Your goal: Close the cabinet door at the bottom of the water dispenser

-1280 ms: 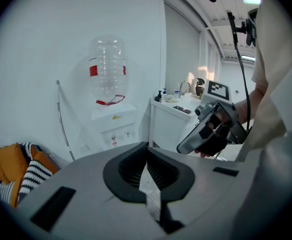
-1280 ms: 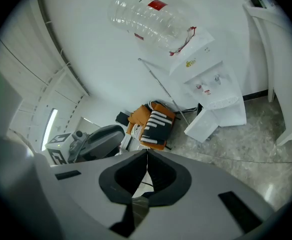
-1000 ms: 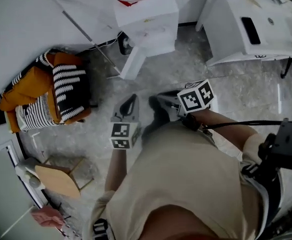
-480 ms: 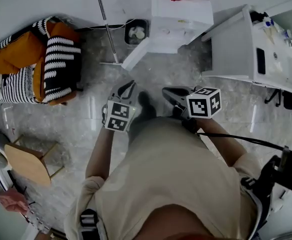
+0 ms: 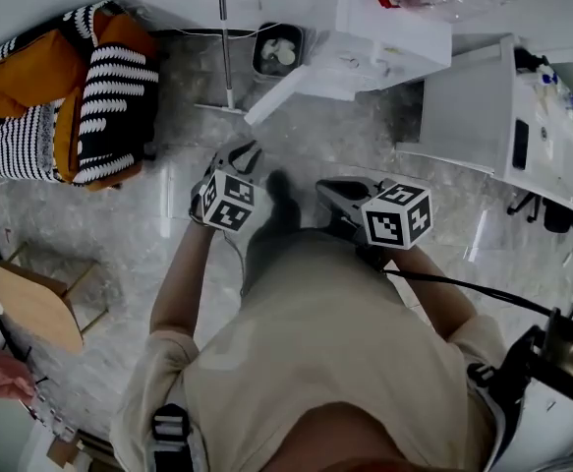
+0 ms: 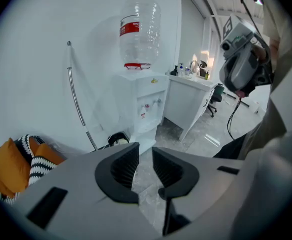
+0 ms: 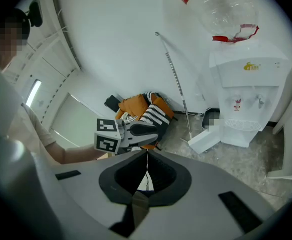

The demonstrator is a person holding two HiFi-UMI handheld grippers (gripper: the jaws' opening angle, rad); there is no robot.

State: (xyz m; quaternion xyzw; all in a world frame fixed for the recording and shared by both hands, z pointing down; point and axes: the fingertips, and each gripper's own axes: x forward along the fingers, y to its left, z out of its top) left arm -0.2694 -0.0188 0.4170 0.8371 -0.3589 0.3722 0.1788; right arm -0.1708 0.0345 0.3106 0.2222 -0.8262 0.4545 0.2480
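The left tongs (image 6: 144, 153) have just been opening a little, with nothing inside. The right tongs (image 7: 147, 156) are shut and empty. The door (image 5: 291, 96) hangs open ahead of them, well apart. I think this is the reaching step. Next, push the door shut.

Nothing here is actually readable, tbh. The water dispenser (image 7: 246, 91) has a small gold logo (image 7: 254, 66) on its front panel above the taps, too tiny to make out. The bottle (image 6: 139, 31) on top of it wears a red label (image 6: 128, 28), with blurry print. The cubes on the left gripper (image 5: 246, 152) and right gripper (image 5: 328, 188) carry only black-and-white square patterns.
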